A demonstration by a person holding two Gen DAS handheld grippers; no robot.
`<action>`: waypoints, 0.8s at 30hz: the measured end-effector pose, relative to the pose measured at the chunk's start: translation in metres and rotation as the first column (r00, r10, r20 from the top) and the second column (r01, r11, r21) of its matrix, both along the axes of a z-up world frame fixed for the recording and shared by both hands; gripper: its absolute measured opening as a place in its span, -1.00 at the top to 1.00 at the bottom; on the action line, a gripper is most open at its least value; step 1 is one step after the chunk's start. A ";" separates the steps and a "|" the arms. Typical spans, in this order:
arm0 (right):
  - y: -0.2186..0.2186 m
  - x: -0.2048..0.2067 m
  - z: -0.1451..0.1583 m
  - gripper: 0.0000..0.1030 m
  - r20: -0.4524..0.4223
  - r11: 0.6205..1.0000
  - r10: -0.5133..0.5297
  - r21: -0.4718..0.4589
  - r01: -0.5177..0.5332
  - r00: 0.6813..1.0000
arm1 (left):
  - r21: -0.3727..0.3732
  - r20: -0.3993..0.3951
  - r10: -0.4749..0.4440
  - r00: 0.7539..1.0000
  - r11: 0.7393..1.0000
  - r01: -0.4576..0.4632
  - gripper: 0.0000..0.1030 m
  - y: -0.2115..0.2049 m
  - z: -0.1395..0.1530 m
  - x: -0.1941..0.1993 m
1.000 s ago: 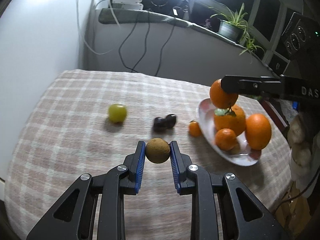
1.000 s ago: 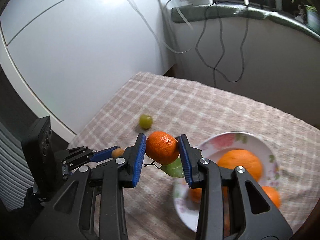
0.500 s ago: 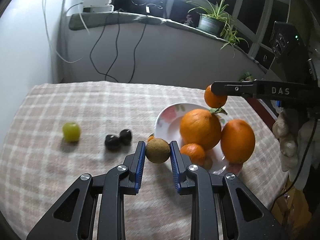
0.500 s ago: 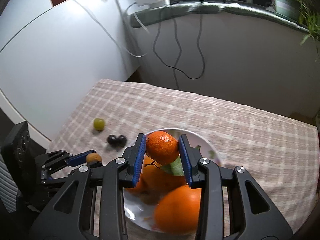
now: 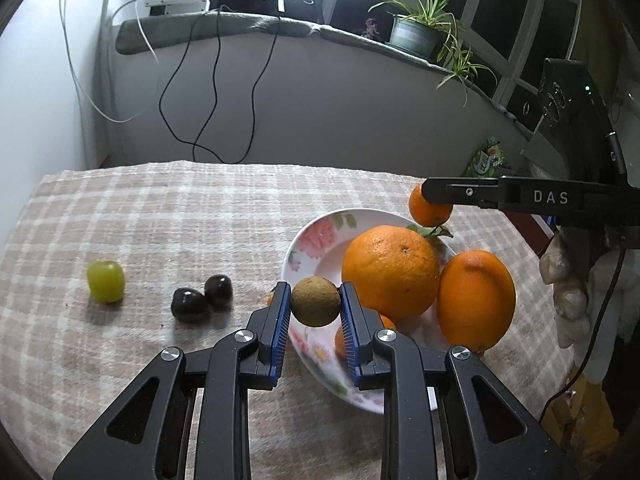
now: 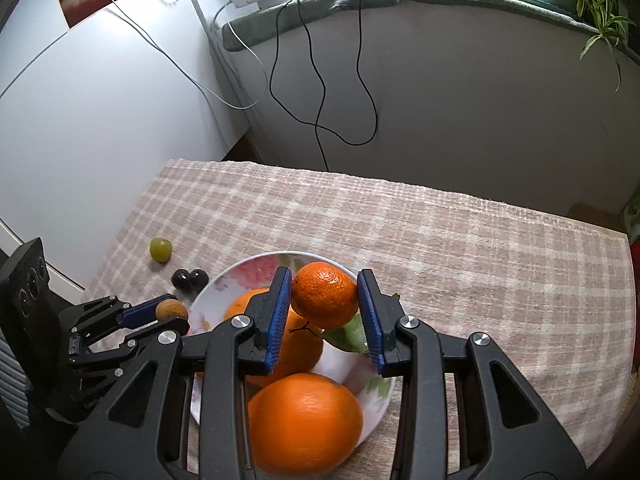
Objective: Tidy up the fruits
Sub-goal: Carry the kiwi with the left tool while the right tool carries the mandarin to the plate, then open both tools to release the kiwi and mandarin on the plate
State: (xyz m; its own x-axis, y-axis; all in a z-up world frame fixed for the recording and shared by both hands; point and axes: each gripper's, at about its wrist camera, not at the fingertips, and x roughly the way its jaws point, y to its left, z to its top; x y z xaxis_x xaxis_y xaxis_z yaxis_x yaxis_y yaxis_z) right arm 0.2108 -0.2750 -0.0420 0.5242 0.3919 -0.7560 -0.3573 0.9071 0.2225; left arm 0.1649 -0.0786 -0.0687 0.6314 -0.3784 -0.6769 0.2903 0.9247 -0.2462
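A worktop (image 5: 160, 216) covered in beige checked cloth stands by a white wall, under a sill with a potted plant (image 5: 416, 32) and dangling cables. A floral plate (image 5: 316, 236) holds big oranges (image 5: 390, 268). The left claw (image 5: 315, 308) grips a round brown fruit (image 5: 315, 301) at the plate's edge. The right claw (image 6: 324, 304) grips a leafy mandarin (image 6: 325, 295) above the plate. A green grape (image 5: 106, 281) and two dark fruits (image 5: 202, 298) lie on the cloth.

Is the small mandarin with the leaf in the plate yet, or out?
Out: the mandarin is clamped in the right tongs, hanging above the plate.
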 end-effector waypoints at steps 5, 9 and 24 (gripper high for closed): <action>-0.004 0.002 -0.005 0.31 -0.015 1.000 -0.006 -0.002 0.006 1.000 | 0.007 -0.003 -0.015 1.000 1.000 0.015 0.56 -0.006 -0.001 0.001; -0.008 0.003 -0.006 0.31 -0.021 1.000 -0.009 -0.001 0.009 1.000 | 0.010 -0.006 -0.020 1.000 1.000 0.020 0.56 -0.010 -0.001 0.004; -0.011 0.002 -0.006 0.08 -0.029 1.000 -0.016 0.005 0.016 0.999 | 0.027 0.006 -0.024 1.000 0.999 0.024 0.20 -0.017 0.002 0.004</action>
State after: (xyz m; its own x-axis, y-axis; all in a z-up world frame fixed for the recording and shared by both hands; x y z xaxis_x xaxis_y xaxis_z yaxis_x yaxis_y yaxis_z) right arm 0.2128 -0.2860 -0.0476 0.5082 0.3879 -0.7689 -0.3363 0.9113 0.2374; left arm 0.1690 -0.0953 -0.0663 0.6270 -0.3753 -0.6826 0.3137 0.9237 -0.2197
